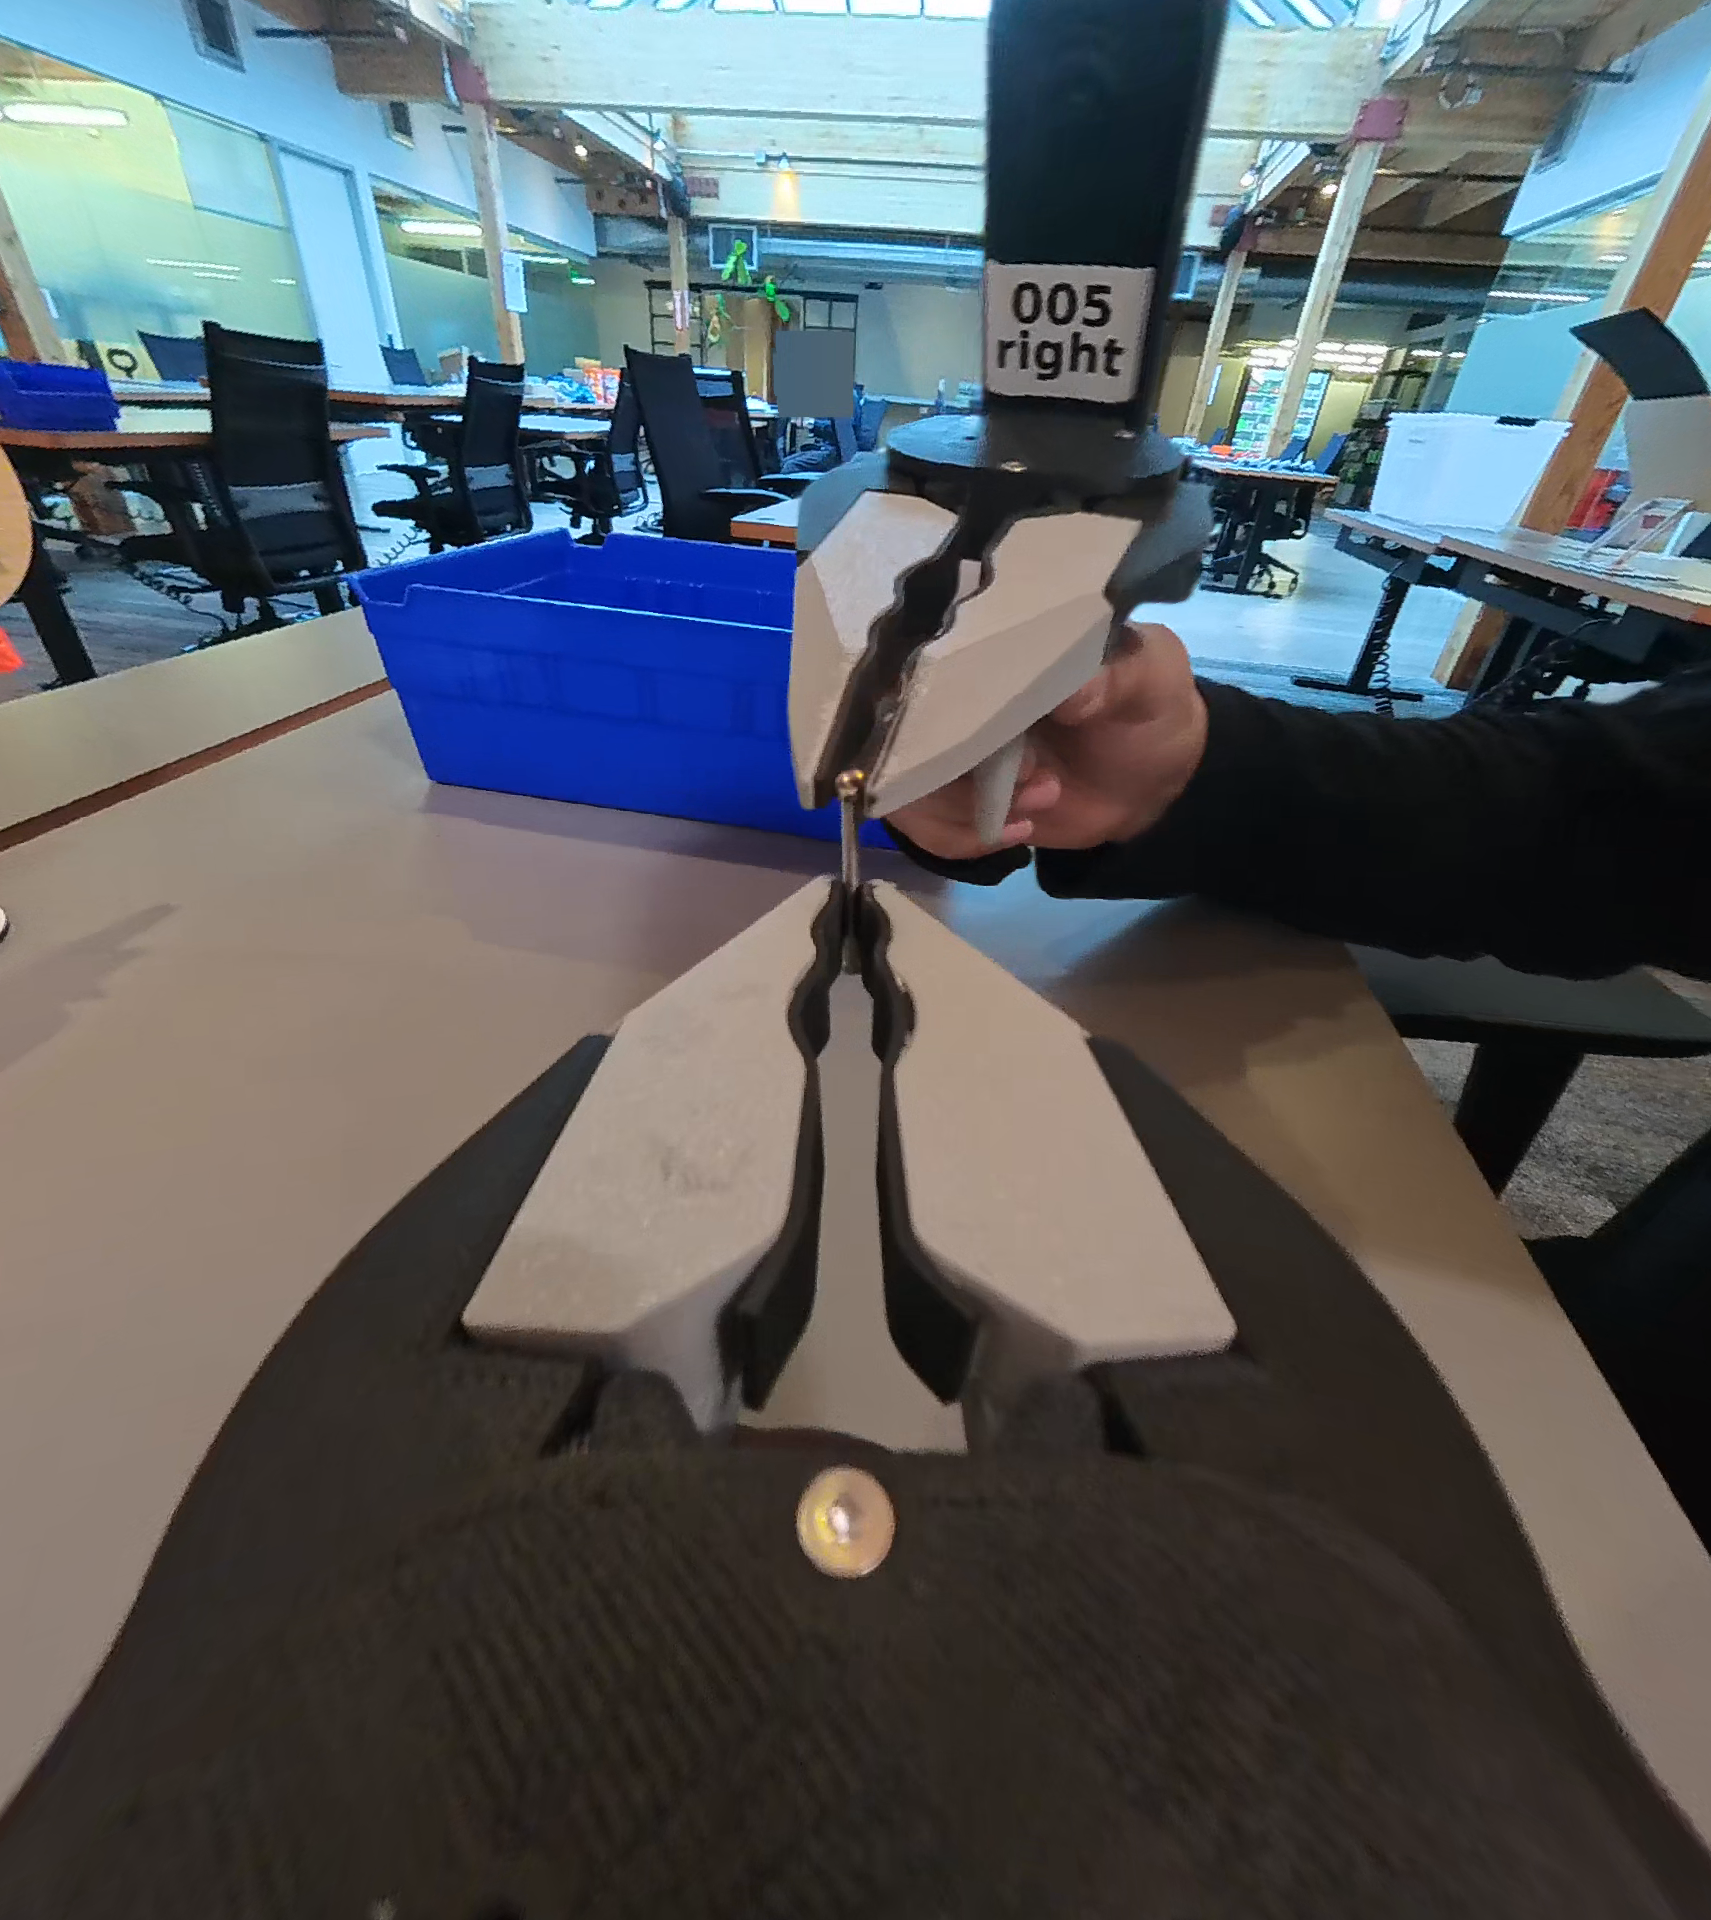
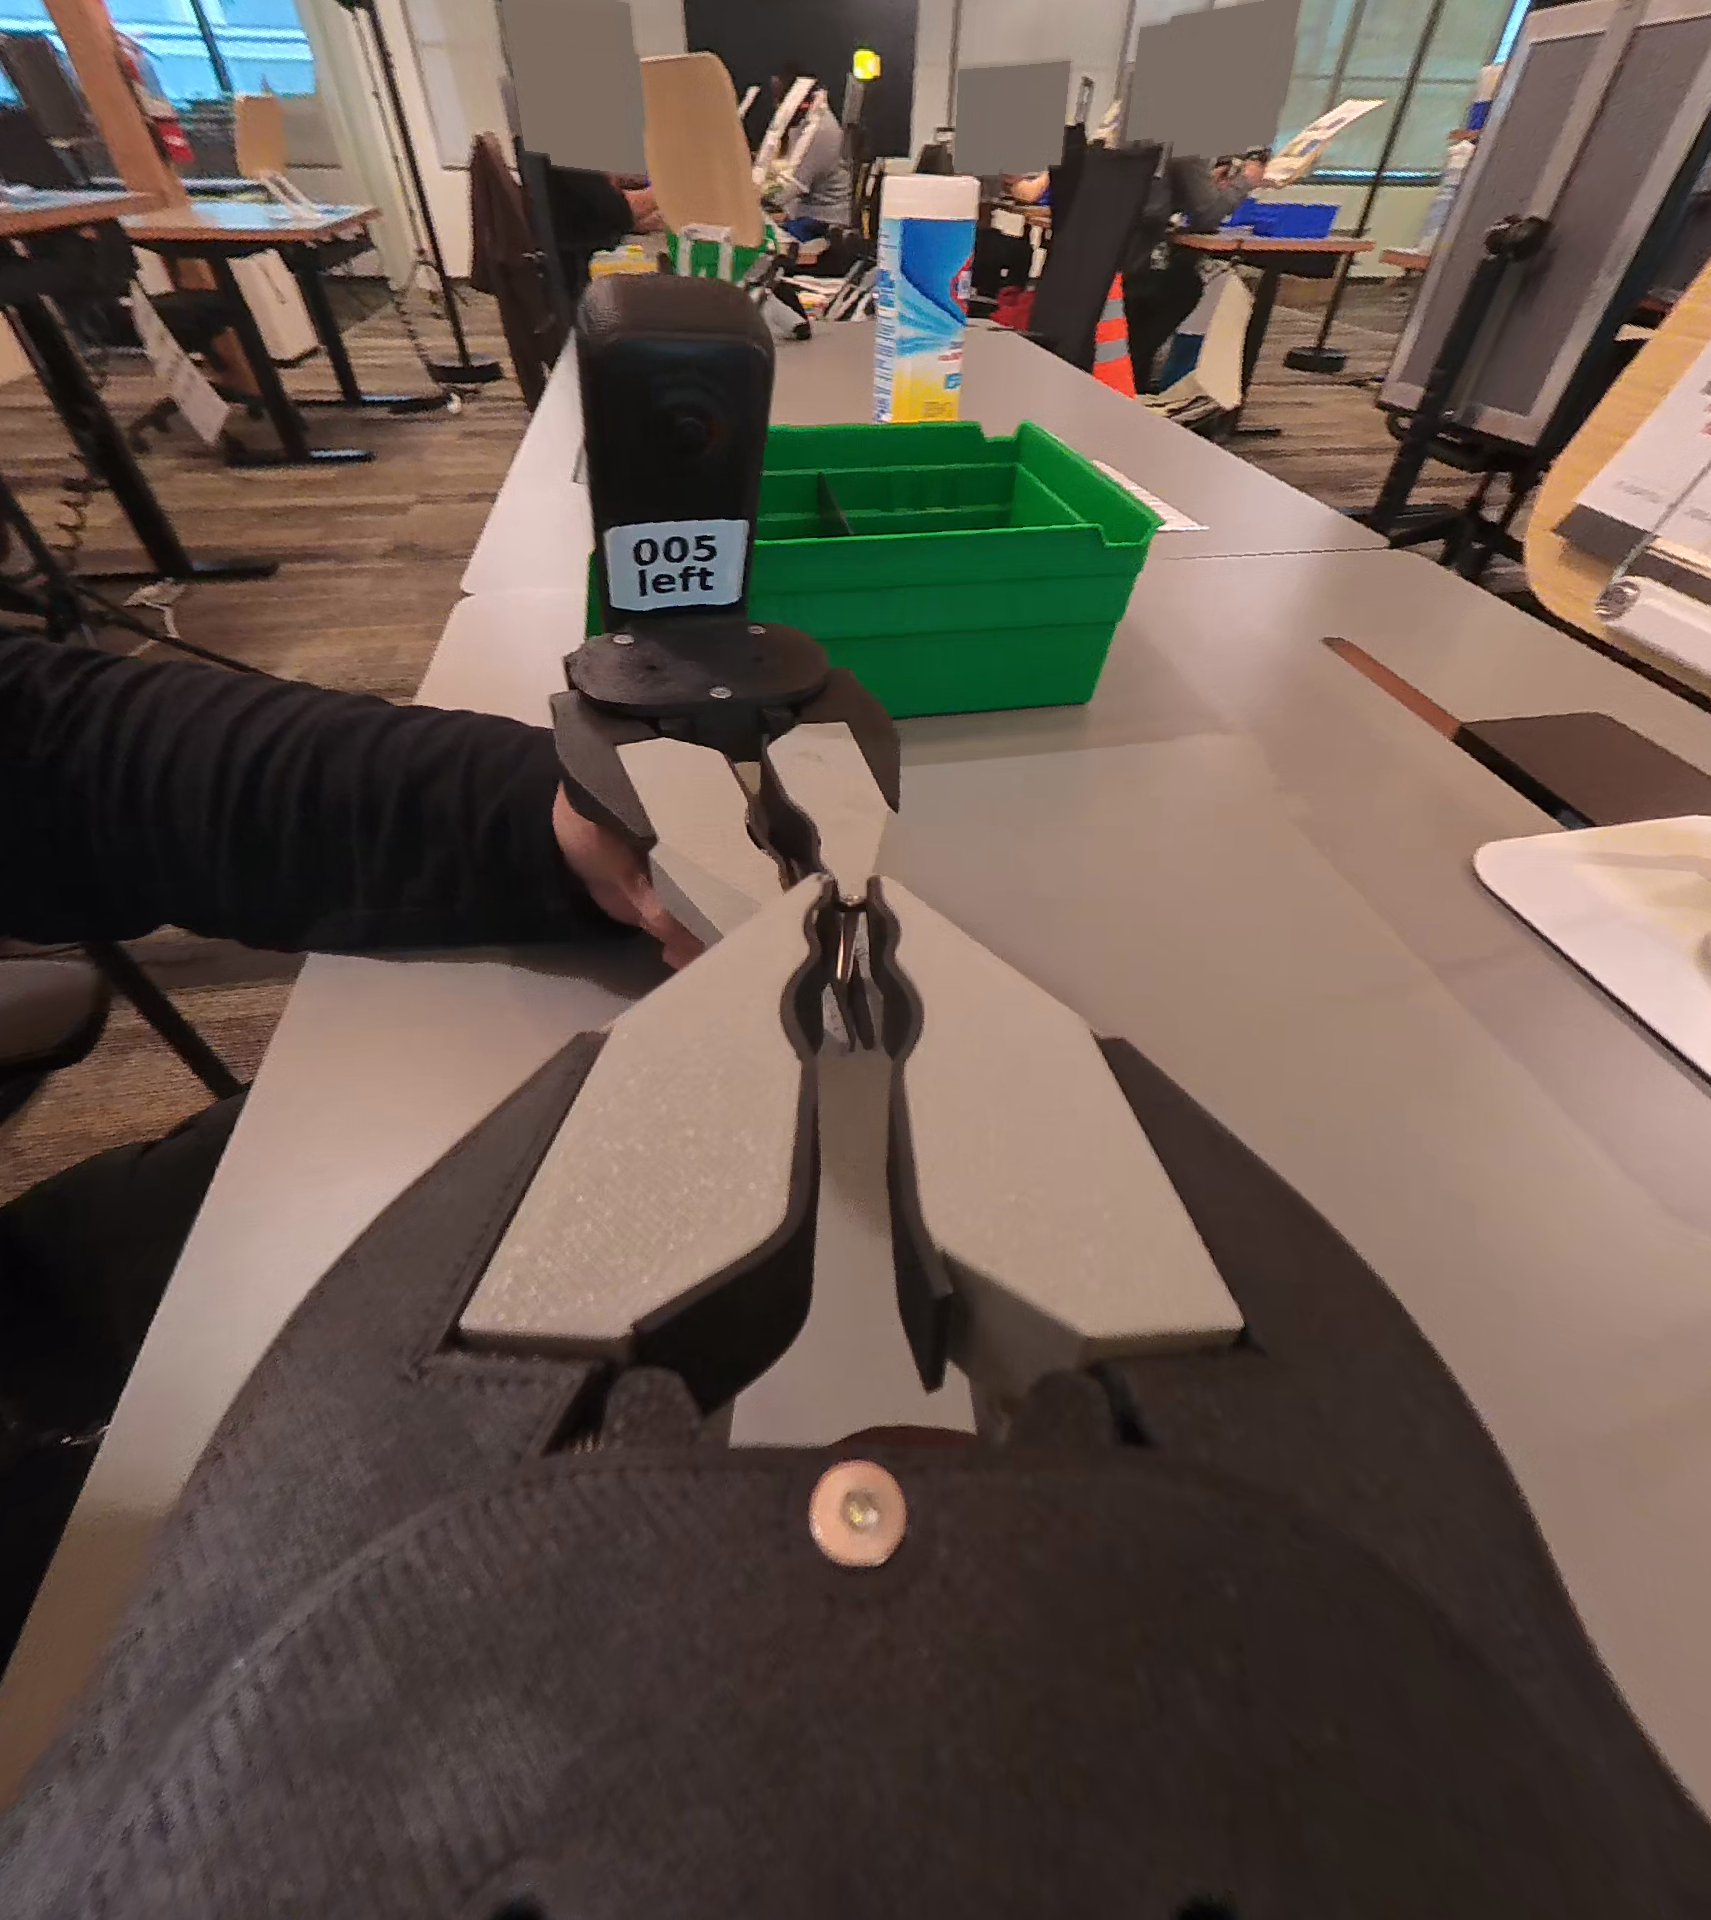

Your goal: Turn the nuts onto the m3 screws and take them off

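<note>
White printed sticker (image 1: 1066,332) on right gripper camera mount; another (image 2: 674,564) on left's.

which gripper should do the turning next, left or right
Right, probably. The right gripper pinches the nut at the screw's top end, while the left gripper clamps the lower shank and looks better placed to hold it steady.

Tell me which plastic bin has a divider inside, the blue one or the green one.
The green plastic bin, behind the left gripper; a dark divider shows inside, while the blue plastic bin shows none.
</note>
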Demonstrator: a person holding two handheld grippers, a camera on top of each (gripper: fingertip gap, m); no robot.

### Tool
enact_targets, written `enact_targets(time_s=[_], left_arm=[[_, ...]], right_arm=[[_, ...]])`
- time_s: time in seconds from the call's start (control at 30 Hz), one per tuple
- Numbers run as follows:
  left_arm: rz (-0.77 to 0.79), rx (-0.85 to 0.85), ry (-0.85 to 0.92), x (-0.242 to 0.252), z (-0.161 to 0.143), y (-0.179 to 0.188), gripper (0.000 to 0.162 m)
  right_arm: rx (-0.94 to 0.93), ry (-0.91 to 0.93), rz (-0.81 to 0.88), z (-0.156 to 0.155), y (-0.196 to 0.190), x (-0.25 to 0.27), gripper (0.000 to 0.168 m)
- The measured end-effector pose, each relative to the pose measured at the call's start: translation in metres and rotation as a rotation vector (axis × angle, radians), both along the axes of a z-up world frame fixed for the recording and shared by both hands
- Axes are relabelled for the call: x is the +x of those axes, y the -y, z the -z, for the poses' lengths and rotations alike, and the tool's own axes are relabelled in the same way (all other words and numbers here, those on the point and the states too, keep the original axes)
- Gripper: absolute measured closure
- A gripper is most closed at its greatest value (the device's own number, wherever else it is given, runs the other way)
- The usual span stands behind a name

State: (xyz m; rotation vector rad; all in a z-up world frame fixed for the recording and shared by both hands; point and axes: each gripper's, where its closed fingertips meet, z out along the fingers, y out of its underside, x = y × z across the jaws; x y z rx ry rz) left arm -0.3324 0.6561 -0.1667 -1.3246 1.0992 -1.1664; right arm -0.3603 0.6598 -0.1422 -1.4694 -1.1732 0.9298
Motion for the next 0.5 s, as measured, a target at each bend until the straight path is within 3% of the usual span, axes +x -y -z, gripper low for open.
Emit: enact_targets(time_s=[0.5], left_arm=[[-0.178, -0.063, -0.037, 0.003, 0.009, -0.023, 0.162]], right_arm=[[-0.041, -0.047, 0.256, 0.008, -0.024, 0.005, 0.166]])
